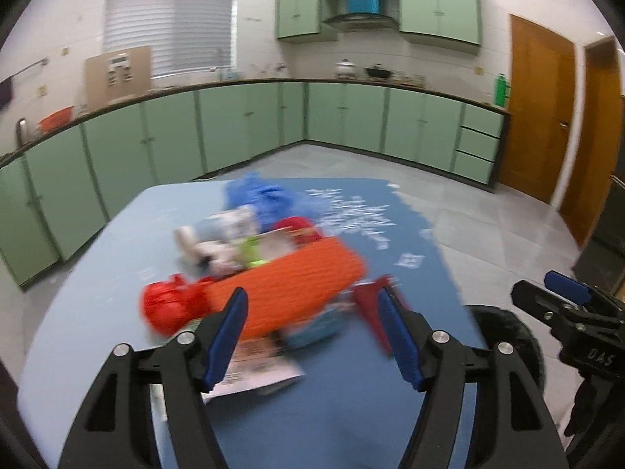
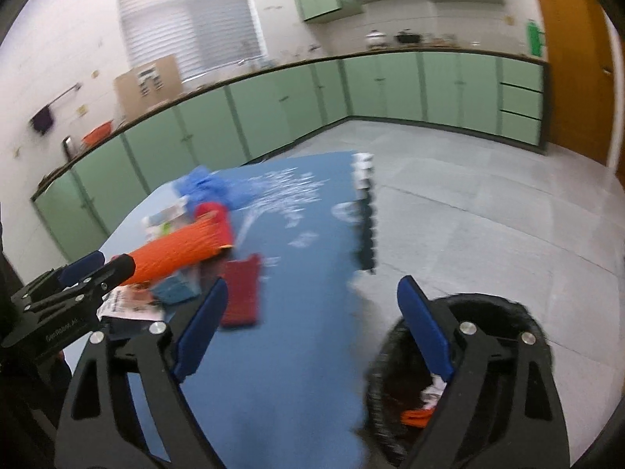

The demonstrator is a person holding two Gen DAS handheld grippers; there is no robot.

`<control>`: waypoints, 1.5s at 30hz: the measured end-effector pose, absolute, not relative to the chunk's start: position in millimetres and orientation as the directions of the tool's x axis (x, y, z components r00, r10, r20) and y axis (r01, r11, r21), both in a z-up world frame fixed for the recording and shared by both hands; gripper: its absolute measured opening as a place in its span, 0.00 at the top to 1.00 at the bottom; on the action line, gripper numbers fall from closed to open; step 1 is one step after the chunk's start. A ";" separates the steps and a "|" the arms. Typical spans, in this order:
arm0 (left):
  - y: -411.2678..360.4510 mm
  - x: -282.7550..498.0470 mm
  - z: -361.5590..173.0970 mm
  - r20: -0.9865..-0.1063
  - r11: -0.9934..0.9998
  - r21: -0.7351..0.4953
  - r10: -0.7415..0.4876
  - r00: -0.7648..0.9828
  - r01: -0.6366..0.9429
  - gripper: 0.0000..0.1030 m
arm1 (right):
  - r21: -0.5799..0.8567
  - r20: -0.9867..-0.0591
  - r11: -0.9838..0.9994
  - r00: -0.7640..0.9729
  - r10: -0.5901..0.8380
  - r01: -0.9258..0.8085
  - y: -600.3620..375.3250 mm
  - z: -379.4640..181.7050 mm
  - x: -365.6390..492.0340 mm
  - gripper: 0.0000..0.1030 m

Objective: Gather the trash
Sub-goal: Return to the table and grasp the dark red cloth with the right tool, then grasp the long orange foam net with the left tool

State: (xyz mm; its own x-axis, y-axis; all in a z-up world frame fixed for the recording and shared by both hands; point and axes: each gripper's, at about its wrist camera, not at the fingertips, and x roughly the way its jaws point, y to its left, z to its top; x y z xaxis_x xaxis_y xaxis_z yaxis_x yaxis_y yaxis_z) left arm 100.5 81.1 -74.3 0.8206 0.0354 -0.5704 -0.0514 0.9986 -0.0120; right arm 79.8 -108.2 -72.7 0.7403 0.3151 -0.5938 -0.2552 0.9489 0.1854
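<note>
Hovering grippers, left gripper (image 1: 312,332) and right gripper (image 2: 312,336), agape

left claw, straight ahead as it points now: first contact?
Likely the long orange textured roll, which lies straight ahead of the open left claw on the blue mat. Motion blur leaves depth uncertain.

We see a matt blue foam-like mat (image 1: 351,410) under a ribbed orange plastic piece (image 1: 289,289) and printed paper (image 1: 254,371). The fingers (image 1: 228,336) carry smooth blue pads on matt black plastic with shiny metal bolts; the door (image 1: 541,117) is glossy wood
</note>
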 end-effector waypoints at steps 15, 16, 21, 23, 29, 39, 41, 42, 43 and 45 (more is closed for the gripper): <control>140.9 90.5 -92.1 -0.597 0.989 -0.058 0.076 0.799 -0.137 0.35 | 0.085 -0.749 0.938 0.599 0.282 -0.336 -23.2 -122.3 113.8 0.33; 141.1 92.1 -92.5 -0.598 0.989 -0.061 0.073 0.798 -0.136 0.35 | 0.081 -0.759 0.939 0.590 0.276 -0.335 -21.1 -125.5 115.8 0.35; 138.8 98.2 -95.3 -0.606 0.990 -0.071 0.053 0.793 -0.120 0.35 | 0.056 -0.779 0.943 0.576 0.247 -0.328 -17.9 -132.5 118.6 0.40; 136.3 100.4 -97.4 -0.612 0.991 -0.072 0.044 0.790 -0.111 0.35 | 0.052 -0.780 0.942 0.576 0.245 -0.331 -17.1 -133.1 120.2 0.55; 128.7 108.7 -103.2 -0.624 0.993 -0.068 0.037 0.781 -0.102 0.35 | 0.061 -0.771 0.932 0.577 0.271 -0.358 -17.1 -128.6 117.0 0.60; 120.7 125.8 -108.8 -0.649 0.994 -0.087 -0.004 0.761 -0.069 0.64 | 0.071 -0.741 0.932 0.607 0.288 -0.356 -34.5 -107.0 109.5 0.60; 118.6 126.8 -109.2 -0.654 0.994 -0.091 -0.012 0.756 -0.063 0.74 | 0.076 -0.736 0.931 0.609 0.295 -0.358 -36.6 -104.2 108.2 0.60; 117.2 126.0 -108.8 -0.652 0.994 -0.091 -0.015 0.758 -0.060 0.82 | 0.077 -0.735 0.930 0.610 0.296 -0.359 -37.2 -103.1 107.7 0.60; 115.3 124.3 -107.4 -0.648 0.995 -0.087 -0.013 0.762 -0.056 0.85 | 0.076 -0.734 0.930 0.612 0.296 -0.359 -37.3 -102.5 107.2 0.60; 113.3 120.8 -103.8 -0.637 0.995 -0.082 -0.011 0.771 -0.053 0.90 | 0.075 -0.729 0.930 0.617 0.297 -0.360 -38.1 -100.0 105.5 0.60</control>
State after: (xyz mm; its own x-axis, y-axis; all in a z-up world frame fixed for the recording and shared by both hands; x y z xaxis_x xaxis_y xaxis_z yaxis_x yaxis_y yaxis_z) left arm 120.8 113.3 -103.8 0.7706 -0.0112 -0.6372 -0.0532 0.9952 -0.0819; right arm 105.5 -38.1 -100.0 0.6166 0.2971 -0.7291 -0.3595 0.9301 0.0749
